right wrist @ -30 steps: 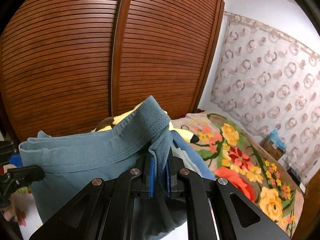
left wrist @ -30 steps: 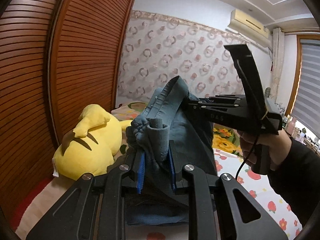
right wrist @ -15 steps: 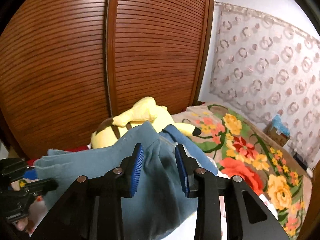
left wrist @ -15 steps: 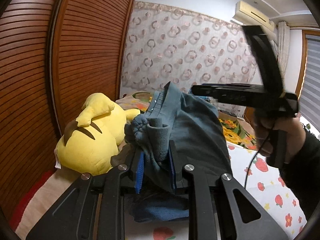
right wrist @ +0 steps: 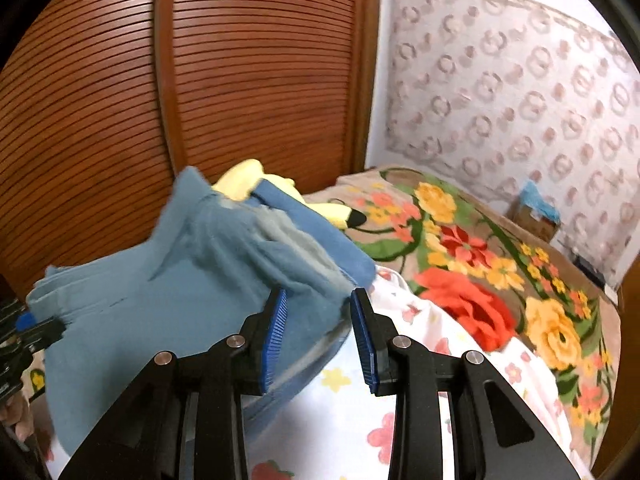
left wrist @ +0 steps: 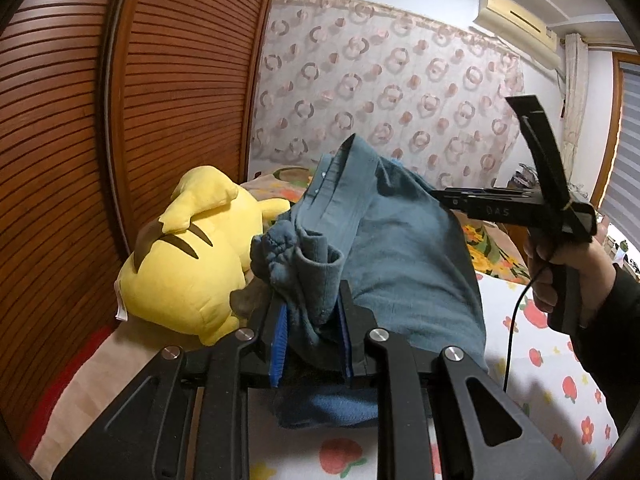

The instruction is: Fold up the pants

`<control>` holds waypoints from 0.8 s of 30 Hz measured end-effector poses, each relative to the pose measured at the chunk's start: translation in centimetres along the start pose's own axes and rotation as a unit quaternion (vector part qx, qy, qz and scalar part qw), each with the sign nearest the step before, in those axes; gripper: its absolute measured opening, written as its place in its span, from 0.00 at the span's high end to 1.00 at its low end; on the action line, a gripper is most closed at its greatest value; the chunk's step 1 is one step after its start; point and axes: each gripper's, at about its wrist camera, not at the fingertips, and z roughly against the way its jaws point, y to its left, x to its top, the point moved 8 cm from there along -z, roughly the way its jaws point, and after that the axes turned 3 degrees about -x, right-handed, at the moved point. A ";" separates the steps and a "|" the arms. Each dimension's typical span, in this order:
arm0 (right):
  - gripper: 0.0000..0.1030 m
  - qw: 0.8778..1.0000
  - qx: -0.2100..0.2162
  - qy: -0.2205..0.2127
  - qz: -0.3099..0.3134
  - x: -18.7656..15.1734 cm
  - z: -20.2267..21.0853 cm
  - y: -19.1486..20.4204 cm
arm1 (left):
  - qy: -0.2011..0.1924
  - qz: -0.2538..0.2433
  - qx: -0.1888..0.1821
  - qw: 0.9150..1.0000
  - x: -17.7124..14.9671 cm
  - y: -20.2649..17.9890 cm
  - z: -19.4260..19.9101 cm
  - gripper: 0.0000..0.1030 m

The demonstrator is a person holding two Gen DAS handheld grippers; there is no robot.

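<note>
Two grippers in view, one pair of pants, one plush toy.

Left gripper: its two blue pads are clamped on a bunched, gathered edge of the blue-grey pants. The fabric rises from the pads, peaks in a fold, and drapes down the far side onto the bed sheet, white with red fruit print.

Right gripper: its jaws have just been opening and now stand apart. A corner of the pants lies between the two blue pads, against the left one and clear of the right; nothing is pinched. In the left wrist view the same tool sits just beside the far edge of the cloth, with one hand in a dark sleeve on its handle.

One yellow plush toy lies on the bed beside the slatted wooden doors, just behind the pants. One floral blanket covers the far part of the bed.
</note>
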 end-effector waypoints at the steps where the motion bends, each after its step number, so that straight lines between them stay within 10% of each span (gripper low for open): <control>1: 0.67 1.000 -0.001 0.002 -0.005 0.1 -0.2 0.1 | 0.002 -0.001 0.000 1.000 0.0 0.0 0.0 0.79; 16: 0.67 1.000 0.004 -0.012 -0.022 -2.1 5.3 4.2 | 0.015 -0.027 0.006 0.999 0.1 -0.7 1.1 0.77; 24: 0.67 0.999 0.003 -0.015 -0.033 -3.5 8.2 5.1 | 0.010 -0.042 0.001 0.999 0.4 -1.1 3.0 0.53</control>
